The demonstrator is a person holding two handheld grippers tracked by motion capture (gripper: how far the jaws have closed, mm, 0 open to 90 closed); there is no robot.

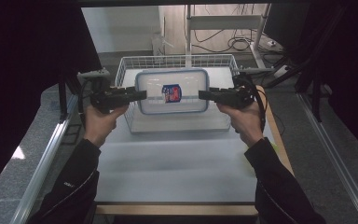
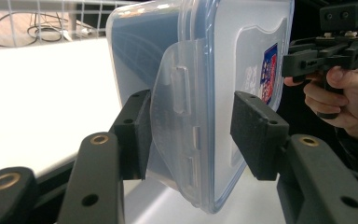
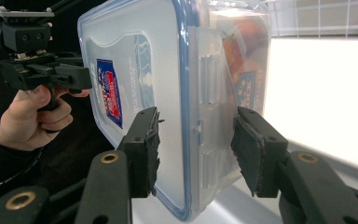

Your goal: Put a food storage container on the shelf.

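Container: a clear plastic box (image 1: 171, 91) with a blue-rimmed lid and a red and blue label, held level in the air just above the wire basket (image 1: 129, 62), its lid facing up toward the high view.
Why held so: gripped at both short ends at once, so the load is shared and the box has little room to tip or swing.
Left gripper: the left gripper (image 2: 189, 133) has its jaws set across the box's left short end, one pad on the lid side and one on the base side, with the folded-down latch flap (image 2: 179, 116) between them; it appears to be clamped on the container.
Right gripper: the right gripper (image 3: 196, 151) mirrors it on the opposite short end, its pads either side of that end's latch and seemingly clamped on the container too.
Contents: something colourful shows through the wall in the right gripper view, but it is too blurred to name.
Basket: white wire, standing on the table (image 1: 177, 163) directly under the container, at the table's far end.
Judgement: the box looks to be in mid-carry over the basket; an uneven pull from either hand could twist it out of the pads.
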